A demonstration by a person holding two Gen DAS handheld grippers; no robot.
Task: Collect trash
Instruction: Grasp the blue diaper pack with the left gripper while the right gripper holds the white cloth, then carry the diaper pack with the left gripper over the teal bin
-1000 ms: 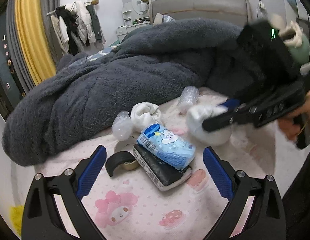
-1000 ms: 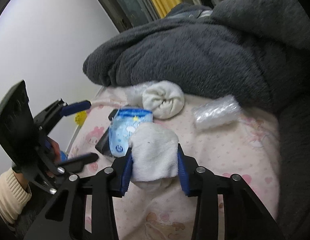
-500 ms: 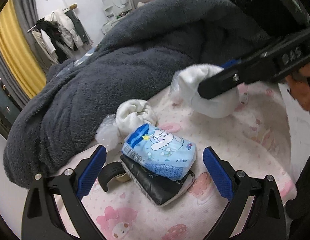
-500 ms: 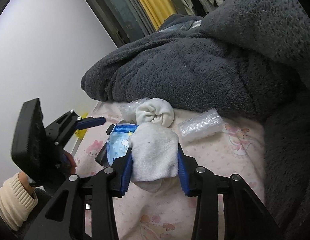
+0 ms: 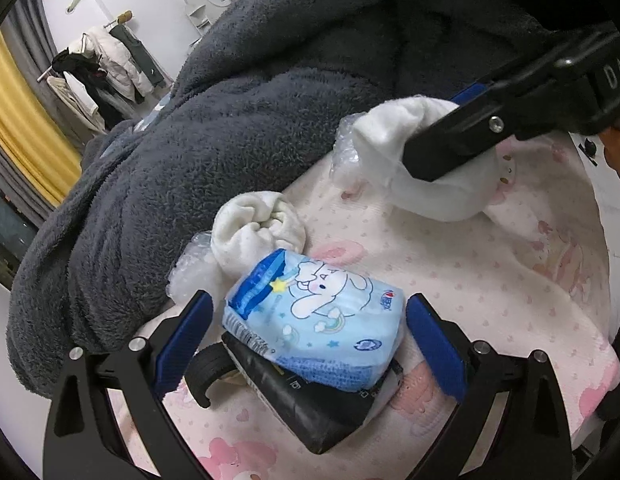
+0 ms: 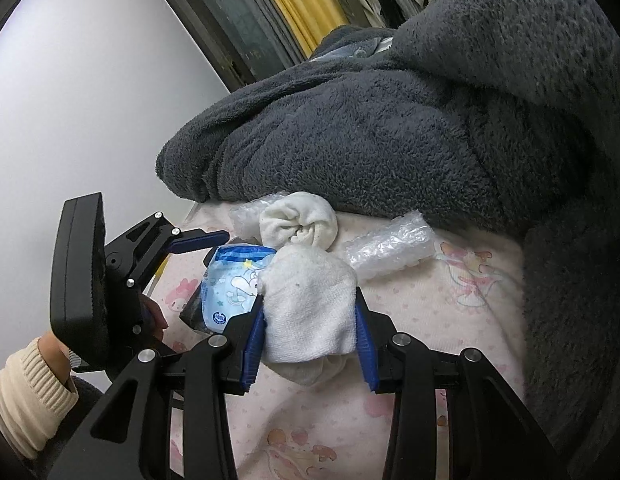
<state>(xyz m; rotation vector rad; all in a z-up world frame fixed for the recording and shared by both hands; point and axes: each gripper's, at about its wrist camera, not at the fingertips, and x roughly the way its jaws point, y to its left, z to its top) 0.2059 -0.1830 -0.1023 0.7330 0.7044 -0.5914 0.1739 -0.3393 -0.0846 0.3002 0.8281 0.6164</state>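
A: Largest element?
B: Grey blanket (image 5: 238, 128), heaped across the upper half of the left wrist view and the upper right of the right wrist view.

A: Beneath it?
B: Pink cartoon-print sheet (image 5: 489, 280), filling the lower right of the left wrist view.

A: Left gripper (image 5: 308, 330)?
B: Bottom of its own frame, blue pads spread wide, one on each side of the tissue pack (image 5: 313, 320); whether they touch the pack cannot be told. In the right wrist view it appears at centre left (image 6: 198, 240), held by a hand in a cream cuff.

A: Right gripper (image 6: 310, 332)?
B: Lower centre of its frame, pads pressed against both sides of a white cloth (image 6: 310, 308), which fills the gap. In the left wrist view the same cloth (image 5: 441, 192) hangs at upper right, above the sheet.

A: The pack?
B: Light blue, cartoon-printed, lying on a black packet (image 5: 306, 408) at lower centre.

A: Smaller items?
B: Rolled sock (image 5: 258, 228) just behind the pack, at the blanket's edge; bubble-wrap roll (image 6: 389, 244) right of the sock in the right wrist view; crumpled plastic (image 5: 194, 272) left of the sock; a black tape ring (image 5: 206, 368) beside the packet.
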